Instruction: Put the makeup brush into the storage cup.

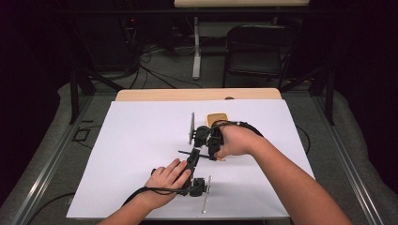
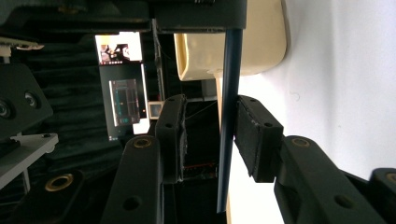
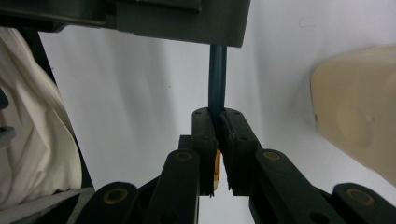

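Clamped between the right gripper's (image 3: 218, 140) closed jaws, a thin dark rod (image 3: 217, 79) is seen in its own view; the left gripper (image 2: 210, 135) is held open around that rod (image 2: 228, 126), beside a cream container (image 1: 217, 117).

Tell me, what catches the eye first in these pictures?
Two hands meet mid-table on the white sheet, each working black tongs. The right tongs are clamped on a thin dark blue rod, which also runs between the open left tongs. A cream-coloured container sits just beyond them.
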The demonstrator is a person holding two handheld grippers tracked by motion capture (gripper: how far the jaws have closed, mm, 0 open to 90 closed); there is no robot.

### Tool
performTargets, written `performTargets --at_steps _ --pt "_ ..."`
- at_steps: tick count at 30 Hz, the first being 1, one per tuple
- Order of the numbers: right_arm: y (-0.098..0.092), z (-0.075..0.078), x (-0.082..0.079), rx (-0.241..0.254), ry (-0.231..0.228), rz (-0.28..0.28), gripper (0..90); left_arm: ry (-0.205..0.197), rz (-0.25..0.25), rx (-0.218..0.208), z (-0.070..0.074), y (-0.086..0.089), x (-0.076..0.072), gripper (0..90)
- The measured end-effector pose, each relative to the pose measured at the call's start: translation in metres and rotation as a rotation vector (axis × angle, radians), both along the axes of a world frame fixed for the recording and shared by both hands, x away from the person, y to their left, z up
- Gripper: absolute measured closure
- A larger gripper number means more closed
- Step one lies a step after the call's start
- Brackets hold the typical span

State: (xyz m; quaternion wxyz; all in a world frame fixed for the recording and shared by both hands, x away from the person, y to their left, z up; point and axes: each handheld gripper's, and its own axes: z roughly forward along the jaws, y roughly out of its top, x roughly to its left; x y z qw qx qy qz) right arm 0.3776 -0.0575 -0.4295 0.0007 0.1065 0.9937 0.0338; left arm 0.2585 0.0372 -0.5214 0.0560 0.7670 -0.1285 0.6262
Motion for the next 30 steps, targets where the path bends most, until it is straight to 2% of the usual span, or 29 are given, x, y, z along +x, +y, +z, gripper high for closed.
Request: performTargets --at_steps 1,3,7,8,9,10,12,15,21,23,30 --pt "0.000 0.000 0.000 0.000 0.001 -0.002 83.9 0.003 0.005 -0.037 -0.003 0.001 0.000 65.1" --pt "0.000 0.001 0.001 0.001 0.002 -0.006 83.9 0.002 0.009 -0.025 -0.002 0.000 -0.001 66.5" --pt "0.002 0.002 0.000 0.000 0.012 -0.018 83.9 0.006 -0.006 -0.039 -0.003 -0.002 -0.001 68.3" --pt "0.002 0.002 0.000 0.002 0.014 -0.019 83.9 0.001 -0.004 -0.033 -0.003 -0.003 -0.002 68.4" --pt "0.003 0.001 0.000 0.003 0.011 -0.017 83.9 0.013 0.004 0.008 -0.001 -0.004 -0.002 68.4" --pt "0.003 0.001 0.001 0.000 0.012 -0.016 83.9 0.005 0.008 -0.018 -0.003 -0.004 -0.002 68.4" --pt "0.004 0.001 0.001 -0.008 0.012 -0.016 83.9 -0.001 -0.007 -0.039 -0.004 -0.004 -0.001 68.5" --pt "0.004 0.001 0.002 -0.003 0.019 -0.031 83.9 0.011 0.012 -0.017 -0.004 -0.005 -0.001 68.5" --pt "0.005 0.001 0.003 -0.015 0.026 -0.039 83.9 0.008 0.018 -0.014 -0.005 -0.007 -0.001 67.7" --pt "0.005 0.001 0.003 -0.010 0.026 -0.038 84.0 -0.008 0.001 -0.023 -0.005 -0.008 0.000 67.3" --pt "0.006 0.002 0.003 -0.015 0.027 -0.041 83.9 -0.036 -0.011 -0.018 -0.006 -0.009 0.001 63.3"
